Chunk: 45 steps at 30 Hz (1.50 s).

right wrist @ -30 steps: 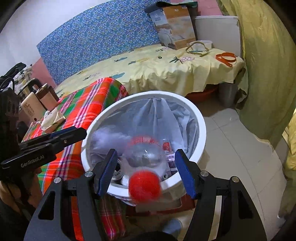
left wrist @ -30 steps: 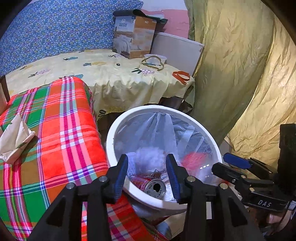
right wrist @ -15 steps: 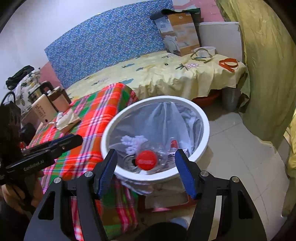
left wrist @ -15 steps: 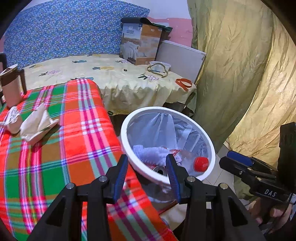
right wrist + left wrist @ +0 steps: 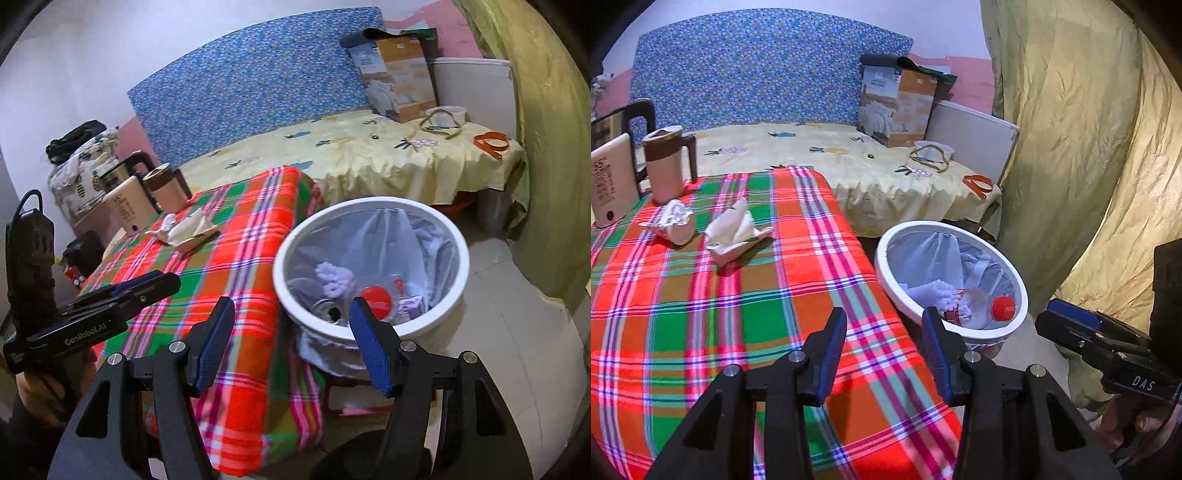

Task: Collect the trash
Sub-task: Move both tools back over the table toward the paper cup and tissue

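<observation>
A white trash bin (image 5: 886, 269) (image 5: 369, 204) lined with a clear bag stands beside the plaid-covered table (image 5: 746, 317) (image 5: 236, 266). Inside lie a clear bottle with a red cap (image 5: 1003, 307) (image 5: 376, 300), a can (image 5: 328, 310) and white fluffy waste (image 5: 936, 290). Two crumpled papers (image 5: 733, 232) (image 5: 670, 221) lie on the far left of the table; they also show in the right wrist view (image 5: 188, 229). My left gripper (image 5: 884, 354) is open and empty over the table's near edge. My right gripper (image 5: 291, 343) is open and empty, near the bin's front rim.
A brown mug (image 5: 666, 162), a beige box (image 5: 607, 181) and a kettle (image 5: 122, 171) stand at the table's far left. A yellow-covered bed (image 5: 857, 166) with a cardboard box (image 5: 897, 105) lies behind. Yellow-green curtains (image 5: 1082, 147) hang at right.
Both grippers have pulled back from over the bin and swung left toward the table. The red-capped bottle left the right gripper and now lies in the bin.
</observation>
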Motion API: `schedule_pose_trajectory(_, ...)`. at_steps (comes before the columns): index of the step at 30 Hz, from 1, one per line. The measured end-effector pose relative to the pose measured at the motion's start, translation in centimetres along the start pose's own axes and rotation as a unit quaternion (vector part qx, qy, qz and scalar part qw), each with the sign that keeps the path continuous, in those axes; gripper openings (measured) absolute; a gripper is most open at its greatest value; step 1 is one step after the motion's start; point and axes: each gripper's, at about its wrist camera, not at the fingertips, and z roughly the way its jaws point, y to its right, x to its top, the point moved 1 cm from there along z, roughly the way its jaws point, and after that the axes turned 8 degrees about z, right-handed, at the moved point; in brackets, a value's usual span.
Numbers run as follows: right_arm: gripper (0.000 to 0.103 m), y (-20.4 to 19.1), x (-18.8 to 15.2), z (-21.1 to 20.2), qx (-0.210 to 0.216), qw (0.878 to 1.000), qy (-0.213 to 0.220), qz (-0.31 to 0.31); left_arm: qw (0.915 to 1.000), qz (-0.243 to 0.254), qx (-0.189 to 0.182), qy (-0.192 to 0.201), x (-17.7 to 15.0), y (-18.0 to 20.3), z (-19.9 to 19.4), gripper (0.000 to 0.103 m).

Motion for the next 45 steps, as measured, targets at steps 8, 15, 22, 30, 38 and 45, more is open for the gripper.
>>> schedule_pose_trajectory(8,0.066,-1.7,-0.5,0.7,0.022,1.000,-0.013,-0.014,0.9997,-0.008,0.020,0.008,-0.8,-1.4,-1.5,0.044)
schedule_pose_trajectory(15,0.066,-3.4,-0.8,1.3,0.034,0.999,-0.023,-0.028,0.9992,-0.016,0.034,0.010,-1.4,-2.8,-2.1,0.044)
schedule_pose_trajectory(22,0.066,-4.6,-0.7,2.3,0.044,0.998,-0.035,-0.035,0.9984,-0.026,0.050,0.009,-1.8,-4.5,-2.5,0.044)
schedule_pose_trajectory(30,0.061,-6.3,-0.3,3.4,0.052,0.997,-0.042,-0.046,0.9969,-0.035,0.069,0.012,-1.6,-7.0,-2.9,0.044)
schedule_pose_trajectory(38,0.051,-7.7,0.5,5.3,0.051,0.996,-0.051,-0.049,0.9938,-0.054,0.095,0.017,-1.1,-10.6,-3.4,0.044)
schedule_pose_trajectory(45,0.046,-9.0,1.6,7.5,0.062,0.995,-0.061,-0.047,0.9900,-0.072,0.120,0.017,-0.5,-14.1,-3.3,0.044)
